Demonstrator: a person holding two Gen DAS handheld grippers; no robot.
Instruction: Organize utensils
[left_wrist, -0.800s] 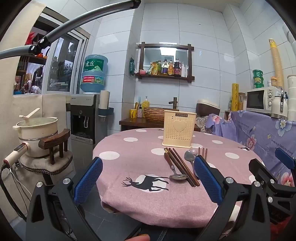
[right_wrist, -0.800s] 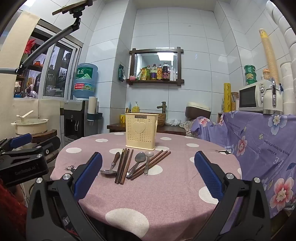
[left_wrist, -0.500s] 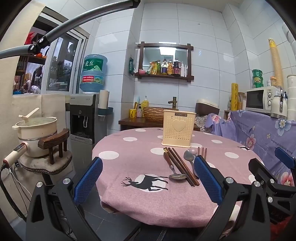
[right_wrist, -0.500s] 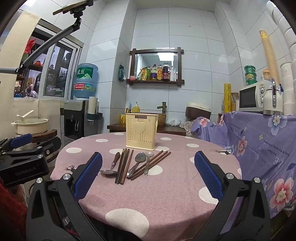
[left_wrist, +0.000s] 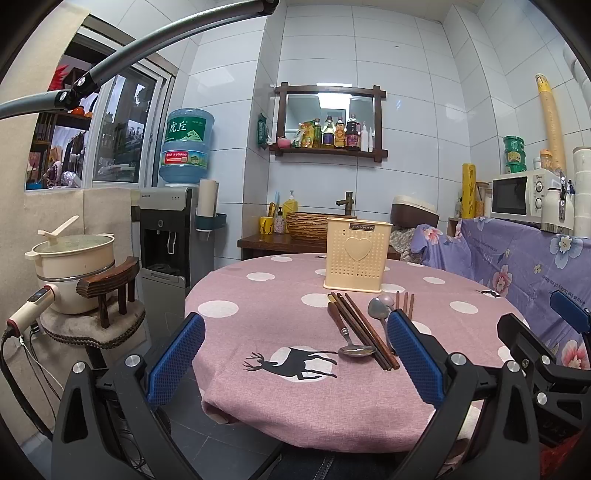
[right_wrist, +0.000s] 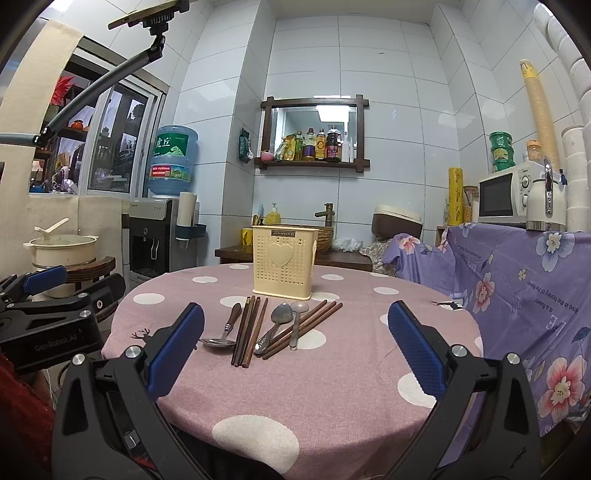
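Both fisheye views are evenly, coolly lit from overhead, with soft glare on the white wall tiles (right_wrist: 388, 92), a bright ceiling light reflected in the mirror (right_wrist: 316, 125), sharp centres, and strongly curved, dark-vignetted edges.

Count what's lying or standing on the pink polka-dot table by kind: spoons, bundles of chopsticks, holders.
Spoons: 3
Chopstick bundles: 2
Utensil holder: 1
Total: 6
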